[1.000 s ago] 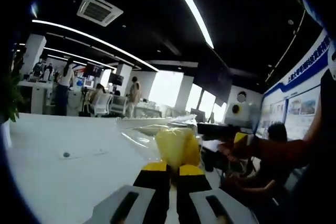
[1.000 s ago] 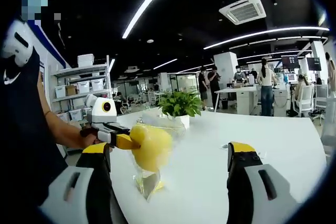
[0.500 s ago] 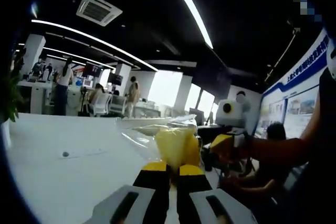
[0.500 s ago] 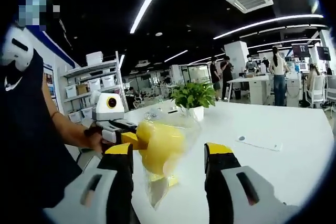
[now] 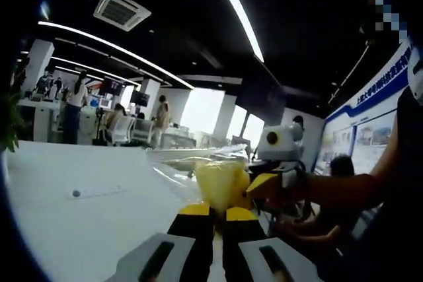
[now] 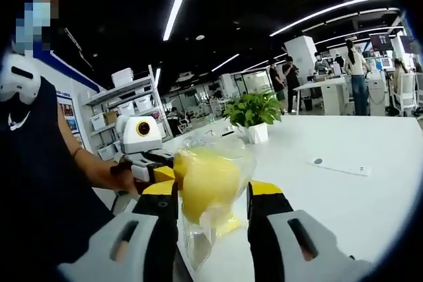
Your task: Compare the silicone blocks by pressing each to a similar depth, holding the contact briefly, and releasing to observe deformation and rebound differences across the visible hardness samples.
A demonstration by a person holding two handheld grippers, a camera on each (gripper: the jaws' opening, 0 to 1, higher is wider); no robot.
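A yellow silicone block (image 5: 221, 186) sits inside a clear plastic bag (image 5: 178, 170), held above the white table. My left gripper (image 5: 213, 212) is shut on the lower end of the bagged block. In the right gripper view the same yellow block (image 6: 208, 183) lies between the two jaws of my right gripper (image 6: 213, 191), and both jaws touch its sides through the bag (image 6: 198, 242). My left gripper (image 6: 165, 173) holds the block from the left there. The right gripper (image 5: 254, 186) reaches the block from the right in the left gripper view.
The white table (image 6: 344, 203) carries a potted plant (image 6: 254, 110) and a small flat white item (image 6: 337, 165). The person's forearm (image 5: 350, 189) comes in from the right. Storage shelves (image 6: 125, 107) stand behind, with desks and people far off.
My right gripper came in to the block and its jaws narrowed from wide apart until they touch both sides. The left gripper kept its hold and barely moved.
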